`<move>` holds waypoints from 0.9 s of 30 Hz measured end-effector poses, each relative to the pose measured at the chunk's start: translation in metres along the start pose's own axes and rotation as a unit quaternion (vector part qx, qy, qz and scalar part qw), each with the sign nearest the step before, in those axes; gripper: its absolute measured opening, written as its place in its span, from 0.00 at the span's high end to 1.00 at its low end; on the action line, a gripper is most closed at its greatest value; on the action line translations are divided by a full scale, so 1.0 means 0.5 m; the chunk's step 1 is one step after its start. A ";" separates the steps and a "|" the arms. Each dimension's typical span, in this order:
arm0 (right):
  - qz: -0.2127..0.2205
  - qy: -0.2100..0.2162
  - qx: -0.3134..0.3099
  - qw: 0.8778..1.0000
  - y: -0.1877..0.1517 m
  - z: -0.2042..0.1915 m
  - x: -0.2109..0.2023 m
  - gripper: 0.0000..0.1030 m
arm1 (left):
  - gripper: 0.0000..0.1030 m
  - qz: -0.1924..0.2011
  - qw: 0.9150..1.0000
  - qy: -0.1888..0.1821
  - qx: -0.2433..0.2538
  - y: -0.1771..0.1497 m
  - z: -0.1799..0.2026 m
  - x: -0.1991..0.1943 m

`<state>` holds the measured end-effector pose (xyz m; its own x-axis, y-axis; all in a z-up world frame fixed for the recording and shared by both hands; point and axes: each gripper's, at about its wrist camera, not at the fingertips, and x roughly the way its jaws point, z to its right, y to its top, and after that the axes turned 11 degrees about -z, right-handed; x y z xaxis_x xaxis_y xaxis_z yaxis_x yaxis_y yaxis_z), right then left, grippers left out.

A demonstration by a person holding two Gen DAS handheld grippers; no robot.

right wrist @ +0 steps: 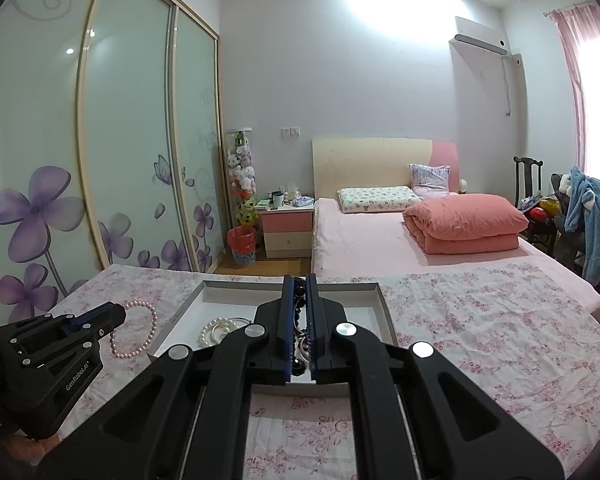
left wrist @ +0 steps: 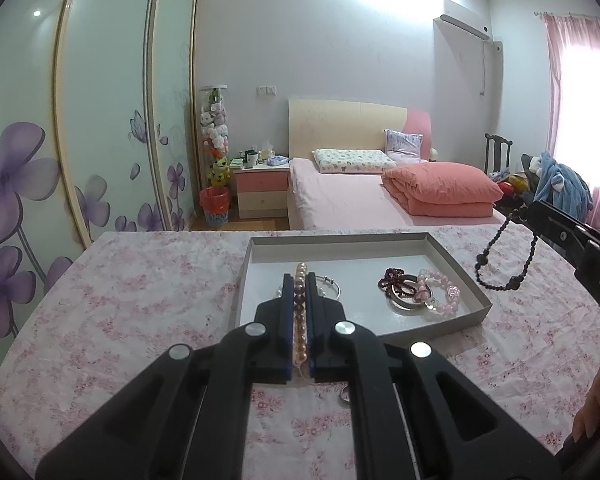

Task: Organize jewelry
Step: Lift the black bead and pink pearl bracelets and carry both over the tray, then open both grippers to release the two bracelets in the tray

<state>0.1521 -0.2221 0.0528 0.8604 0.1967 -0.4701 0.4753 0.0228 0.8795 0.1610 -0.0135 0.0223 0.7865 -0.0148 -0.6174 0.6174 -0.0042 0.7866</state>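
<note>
A shallow grey tray (left wrist: 456, 254) sits on the flowered tablecloth and shows in the right wrist view too (right wrist: 384, 312). My left gripper (left wrist: 299, 280) is shut on a pink pearl bracelet (left wrist: 300, 320), held above the tray's left part; it hangs as a loop in the right wrist view (right wrist: 138, 332). My right gripper (right wrist: 299, 280) is shut on a black bead bracelet (right wrist: 300, 300), which dangles right of the tray in the left wrist view (left wrist: 504, 256). In the tray lie a dark red bead bracelet (left wrist: 394, 282), a pink bead bracelet (left wrist: 440, 292), a silver bangle (left wrist: 330, 284) and a white pearl bracelet (right wrist: 216, 330).
A small ring (left wrist: 345, 395) lies on the cloth near the table's front. The table (left wrist: 140, 300) is covered with a pink flowered cloth. Behind it stand a bed (left wrist: 340, 196), a nightstand (left wrist: 262, 192) and sliding wardrobe doors (left wrist: 112, 120).
</note>
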 end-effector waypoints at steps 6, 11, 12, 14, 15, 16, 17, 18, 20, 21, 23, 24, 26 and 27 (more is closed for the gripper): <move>-0.002 -0.001 0.000 1.000 0.000 0.001 0.009 0.94 | 0.94 -0.007 1.000 -0.001 -0.003 0.002 -0.003 0.017; -0.004 -0.002 0.003 1.000 -0.002 0.009 0.024 0.94 | 0.94 -0.014 1.000 -0.004 -0.006 0.005 -0.007 0.036; -0.004 -0.001 0.004 1.000 -0.001 0.009 0.027 0.94 | 0.94 -0.016 1.000 -0.006 -0.007 0.006 -0.008 0.041; -0.007 0.000 0.006 1.000 0.000 0.014 0.038 0.94 | 0.94 -0.020 1.000 -0.013 -0.009 0.013 -0.009 0.054; -0.008 0.002 0.007 1.000 0.002 0.015 0.045 0.94 | 0.94 -0.022 1.000 -0.018 -0.010 0.017 -0.009 0.061; -0.010 0.005 0.009 1.000 0.003 0.017 0.053 0.94 | 0.94 -0.024 0.999 -0.023 -0.009 0.021 -0.008 0.067; -0.013 0.009 0.012 1.000 0.006 0.020 0.064 0.94 | 0.94 -0.027 0.999 -0.030 -0.008 0.028 -0.007 0.078; -0.017 0.011 0.016 1.000 0.011 0.021 0.076 0.94 | 0.94 -0.030 0.999 -0.035 -0.007 0.033 -0.006 0.088; -0.030 0.023 0.026 0.999 0.019 0.028 0.106 0.94 | 0.94 -0.037 0.998 -0.044 -0.007 0.045 -0.005 0.110; -0.034 0.027 0.030 0.999 0.021 0.032 0.117 0.94 | 0.94 -0.040 0.998 -0.046 -0.007 0.050 -0.004 0.121; -0.045 0.034 0.036 0.998 0.026 0.038 0.147 0.94 | 0.94 -0.046 0.998 -0.049 -0.007 0.062 -0.003 0.149; -0.051 0.035 0.039 0.997 0.029 0.039 0.163 0.94 | 0.94 -0.048 0.998 -0.049 -0.006 0.067 -0.001 0.160; -0.062 0.036 0.040 0.997 0.031 0.040 0.196 0.94 | 0.94 -0.054 0.997 -0.053 -0.006 0.075 0.002 0.186; -0.067 0.036 0.040 0.996 0.032 0.040 0.212 0.94 | 0.94 -0.058 0.997 -0.054 -0.005 0.079 0.004 0.199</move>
<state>0.2546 -0.2203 0.0158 0.7738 0.2672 -0.5743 0.6013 -0.0246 0.7986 0.2637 -0.0174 -0.0083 0.7042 -0.1232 -0.6992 0.7044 -0.0023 0.7098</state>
